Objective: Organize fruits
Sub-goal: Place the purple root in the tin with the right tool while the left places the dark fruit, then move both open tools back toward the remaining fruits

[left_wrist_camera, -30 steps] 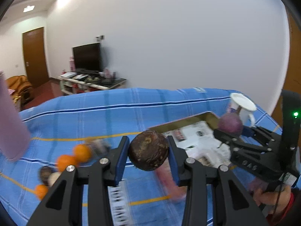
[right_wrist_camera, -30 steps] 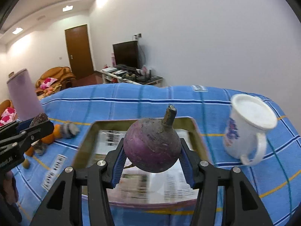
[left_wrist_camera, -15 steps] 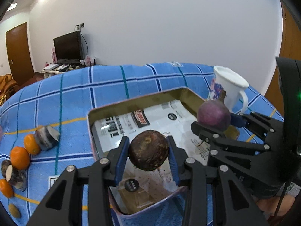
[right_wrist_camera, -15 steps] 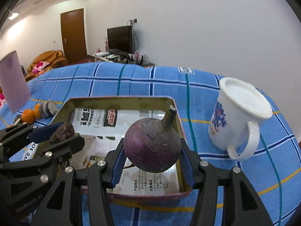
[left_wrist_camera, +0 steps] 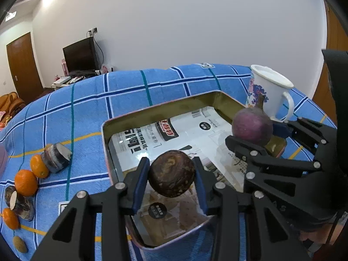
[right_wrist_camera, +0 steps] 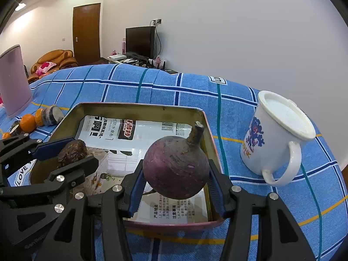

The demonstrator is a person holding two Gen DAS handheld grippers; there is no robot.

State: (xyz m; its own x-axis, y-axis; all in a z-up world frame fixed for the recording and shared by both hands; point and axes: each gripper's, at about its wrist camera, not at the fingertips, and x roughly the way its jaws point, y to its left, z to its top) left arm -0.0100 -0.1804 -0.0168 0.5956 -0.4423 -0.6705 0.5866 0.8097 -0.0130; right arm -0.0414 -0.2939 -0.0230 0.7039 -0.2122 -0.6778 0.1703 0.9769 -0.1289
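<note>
Blue checked cloth (right_wrist_camera: 195,95) is covering the desk, and a metal tray (right_wrist_camera: 141,106) lined with printed paper is sitting on it. The left gripper (left_wrist_camera: 171,178) is gripping a brown round fruit (left_wrist_camera: 171,174), hanging over the tray's near left part, at about 7 o'clock from the tray's middle. The right gripper (right_wrist_camera: 176,178) is gripping a purple round fruit with a stub stem (right_wrist_camera: 176,165) over the near right part, at about 5 o'clock.

To do this well, each fruit is probably best lowered until it is nearly touching the paper before the gripper is opened, and the two set well apart so neither is rolling into the other.

The left view is showing a row of oranges (left_wrist_camera: 26,182) and cut pieces at 9 o'clock; the right view is showing the white mug (right_wrist_camera: 276,139) at 3 o'clock fully.
</note>
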